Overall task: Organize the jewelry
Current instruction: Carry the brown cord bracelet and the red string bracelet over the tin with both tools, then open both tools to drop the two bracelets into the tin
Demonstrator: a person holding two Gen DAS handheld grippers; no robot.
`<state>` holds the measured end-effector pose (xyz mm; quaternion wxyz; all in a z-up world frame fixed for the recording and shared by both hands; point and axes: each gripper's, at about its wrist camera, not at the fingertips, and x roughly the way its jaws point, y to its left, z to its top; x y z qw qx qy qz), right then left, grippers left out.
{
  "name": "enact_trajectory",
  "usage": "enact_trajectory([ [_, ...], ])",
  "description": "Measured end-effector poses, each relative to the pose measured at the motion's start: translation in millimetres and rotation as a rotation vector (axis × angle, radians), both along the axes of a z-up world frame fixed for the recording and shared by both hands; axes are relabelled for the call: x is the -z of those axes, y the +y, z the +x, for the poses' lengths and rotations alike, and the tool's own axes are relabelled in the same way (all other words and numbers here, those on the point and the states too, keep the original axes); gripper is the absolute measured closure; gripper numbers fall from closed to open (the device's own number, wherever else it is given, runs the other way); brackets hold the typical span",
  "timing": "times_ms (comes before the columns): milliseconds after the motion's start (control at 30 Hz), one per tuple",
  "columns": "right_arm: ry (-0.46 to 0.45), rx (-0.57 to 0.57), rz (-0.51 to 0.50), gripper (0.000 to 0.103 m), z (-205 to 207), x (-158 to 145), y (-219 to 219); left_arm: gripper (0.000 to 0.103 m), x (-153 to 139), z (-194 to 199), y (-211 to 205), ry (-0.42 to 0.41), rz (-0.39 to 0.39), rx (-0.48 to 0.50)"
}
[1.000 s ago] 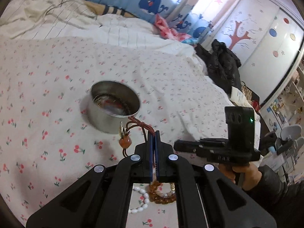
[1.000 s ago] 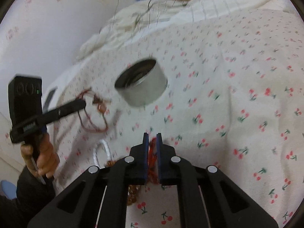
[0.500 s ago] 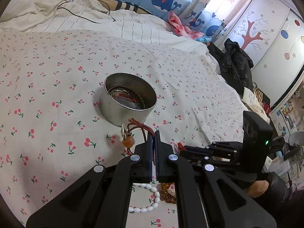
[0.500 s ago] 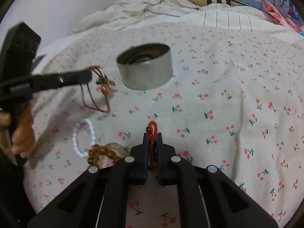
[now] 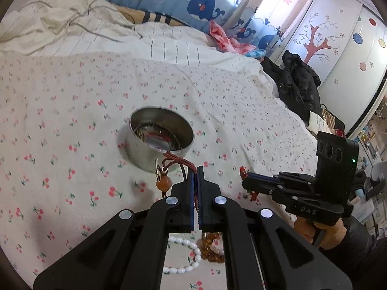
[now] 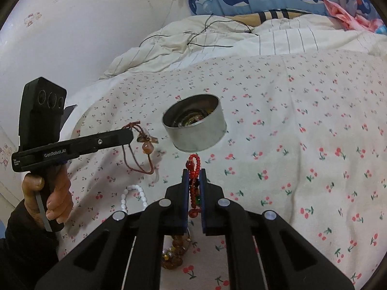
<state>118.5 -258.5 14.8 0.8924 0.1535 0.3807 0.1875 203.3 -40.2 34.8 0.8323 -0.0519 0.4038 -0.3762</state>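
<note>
Left hand-held gripper (image 5: 196, 169) pinching red cord necklace (image 5: 179, 160), pendant hanging just off the tin (image 5: 160, 140) rim at frame centre. Right hand-held gripper (image 6: 194, 172) has just closed, pinching red bead bracelet (image 6: 193, 166). Bedsheet (image 6: 302, 133) clear right of tin; white bead strand (image 6: 134, 197) lower left

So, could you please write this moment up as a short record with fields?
Surface: cherry-print bedsheet
Container: open metal tin, jewelry already inside
Left gripper: jaws shut on brown cord necklace with orange bead
Right gripper: jaws just closed on red bead bracelet
Left on sheet: white bead bracelet, amber bead bracelet
</note>
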Motion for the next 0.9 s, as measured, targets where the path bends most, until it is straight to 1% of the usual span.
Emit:
enact_trajectory([
  [233,-0.043,-0.012,-0.008,0.094,26.7,-20.8,-0.5,0.101,-18.5,0.8,-10.0,-0.105,0.07,-0.042],
  [400,-0.065,0.002,0.005,0.094,50.4,-30.7,-7.9,0.101,-32.7,16.2,-17.1,-0.129,0.035,-0.03],
  [467,-0.068,0.007,0.014,0.094,58.5,-33.1,-11.5,0.101,-39.4,26.0,-19.5,-0.136,0.005,-0.025],
  [567,-0.07,0.01,0.027,0.094,69.7,-35.4,-15.1,0.101,-44.7,37.9,-26.3,-0.132,-0.025,-0.019],
  [667,-0.071,0.007,0.029,0.094,79.3,-36.7,-14.6,0.101,-40.5,47.6,-32.1,-0.111,-0.044,-0.014],
  [733,-0.07,0.0,0.026,0.094,84.5,-36.4,-12.2,0.101,-31.2,52.9,-33.5,-0.079,-0.046,-0.015],
  [800,-0.065,-0.009,0.028,0.094,90.3,-35.8,-9.2,0.101,-20.2,57.6,-36.1,-0.053,-0.026,-0.023],
  [867,-0.065,-0.016,0.025,0.094,93.8,-35.2,-4.7,0.1,-8.7,65.4,-36.4,-0.009,-0.011,-0.038],
  [900,-0.065,-0.02,0.025,0.094,95.6,-35.1,-2.6,0.098,-2.2,69.8,-35.4,0.022,-0.007,-0.048],
])
